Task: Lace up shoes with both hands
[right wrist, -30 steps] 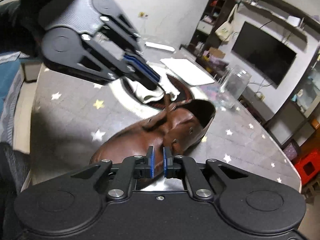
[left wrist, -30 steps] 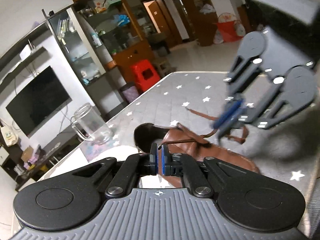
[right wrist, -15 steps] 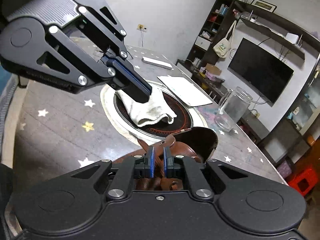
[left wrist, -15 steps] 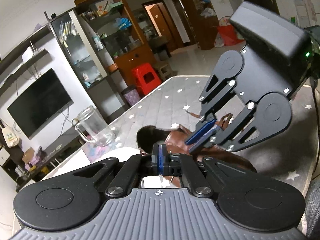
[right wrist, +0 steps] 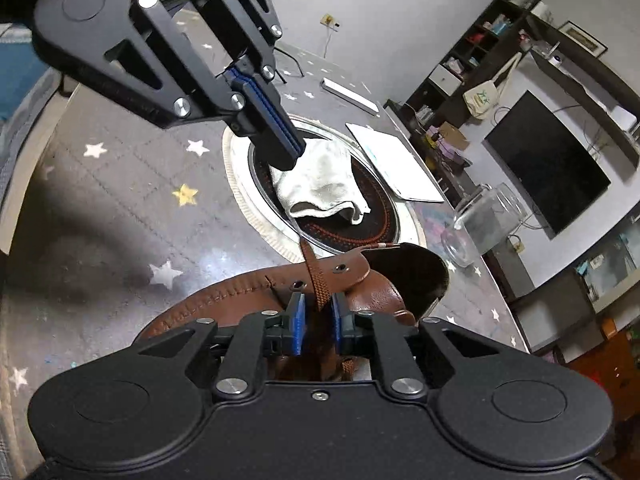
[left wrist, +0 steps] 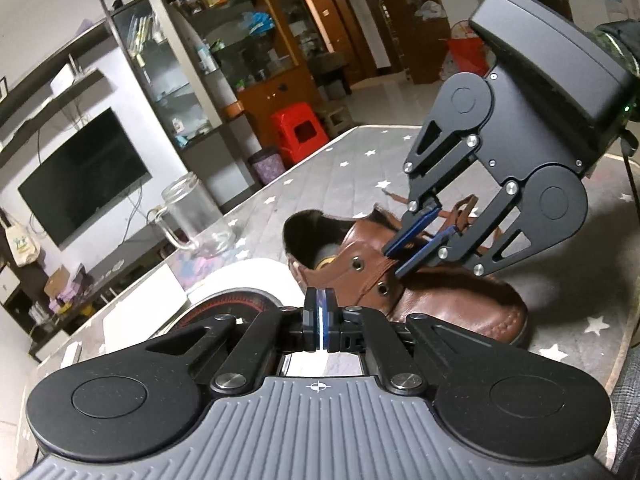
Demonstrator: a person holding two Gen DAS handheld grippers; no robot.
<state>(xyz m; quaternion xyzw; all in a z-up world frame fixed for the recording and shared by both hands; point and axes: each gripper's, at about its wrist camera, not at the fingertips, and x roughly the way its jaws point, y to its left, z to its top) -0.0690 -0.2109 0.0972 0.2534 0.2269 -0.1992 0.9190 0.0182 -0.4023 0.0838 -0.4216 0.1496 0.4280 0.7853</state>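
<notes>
Right wrist view: the right gripper (right wrist: 317, 320) has its jaws a little apart, with the brown lace (right wrist: 316, 276) running up between the blue pads (right wrist: 297, 322). Whether the pads touch the lace cannot be told; there is a gap on each side of it. The lace rises from the shoe (right wrist: 248, 296) just below and ahead of the jaws, past two eyelets on the flap. Beyond the shoe lies a white cloth (right wrist: 320, 188) on a round dark mat (right wrist: 360, 224). The left gripper (right wrist: 296, 150) hangs over that cloth, its jaws pressed together with nothing seen between them.

In the left wrist view, the left gripper (left wrist: 321, 320) shows only a thin sliver of light between its pads. The shoe (left wrist: 420, 296) sits on the starred table (left wrist: 320, 184), toe to the right, with the right gripper (left wrist: 416, 248) tipped down over its laces. A glass jar (left wrist: 196, 216) stands left of the shoe.
</notes>
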